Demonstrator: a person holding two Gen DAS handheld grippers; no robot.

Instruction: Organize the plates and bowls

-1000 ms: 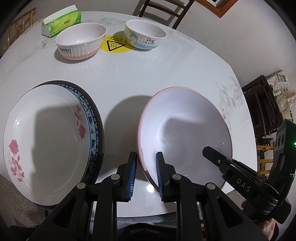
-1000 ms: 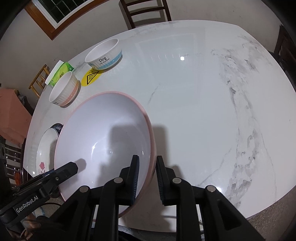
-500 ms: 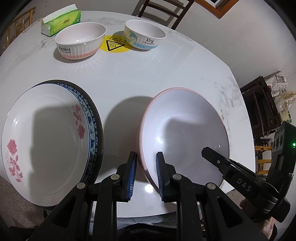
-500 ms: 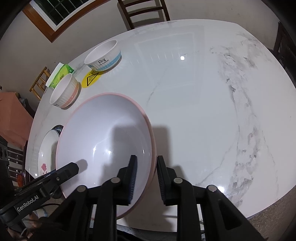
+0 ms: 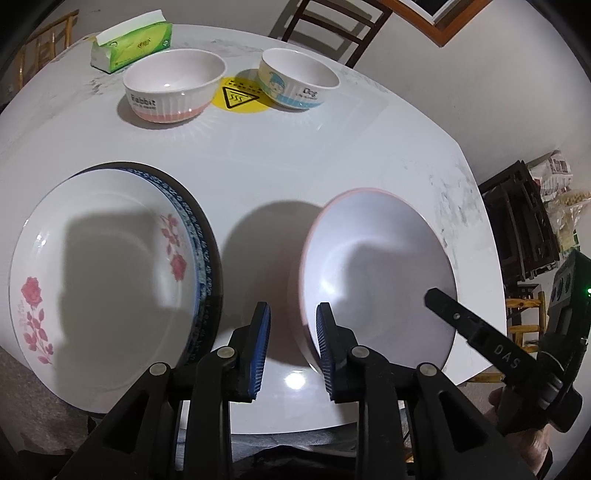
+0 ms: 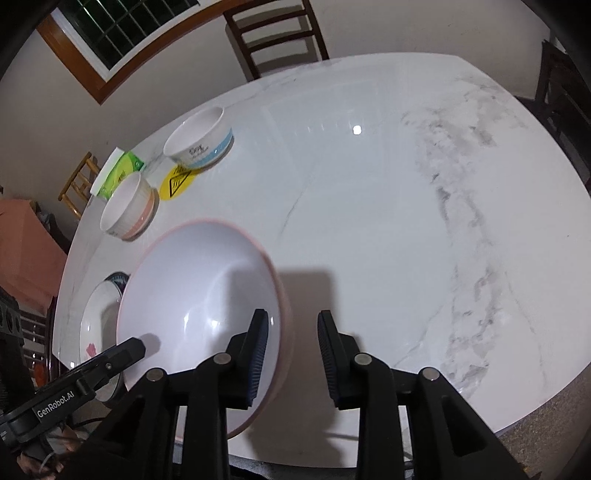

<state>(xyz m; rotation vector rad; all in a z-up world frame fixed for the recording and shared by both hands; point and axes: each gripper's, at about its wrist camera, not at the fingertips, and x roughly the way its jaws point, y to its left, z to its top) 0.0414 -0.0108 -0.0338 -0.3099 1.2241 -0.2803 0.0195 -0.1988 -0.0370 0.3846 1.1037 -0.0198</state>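
A pink-rimmed white plate (image 5: 376, 273) sits near the table's front edge. It also shows in the right wrist view (image 6: 199, 306). My left gripper (image 5: 291, 349) is open, its jaws straddling the plate's left rim. My right gripper (image 6: 291, 354) is open, its jaws straddling the plate's right rim. A white rose plate (image 5: 99, 280) lies stacked on a blue-patterned plate (image 5: 201, 236) at the left. A pink "Rabbit" bowl (image 5: 173, 88) and a blue "Dog" bowl (image 5: 297, 83) stand at the back.
A green tissue pack (image 5: 131, 37) lies at the back left. A yellow warning sticker (image 5: 238, 96) is between the bowls. The white marble table (image 6: 388, 221) stretches to the right. Chairs (image 6: 275, 35) stand behind the table.
Both grippers have opened wider around the pink-rimmed plate's rims. The right gripper has let go of the rim and the plate has settled lower on the table.
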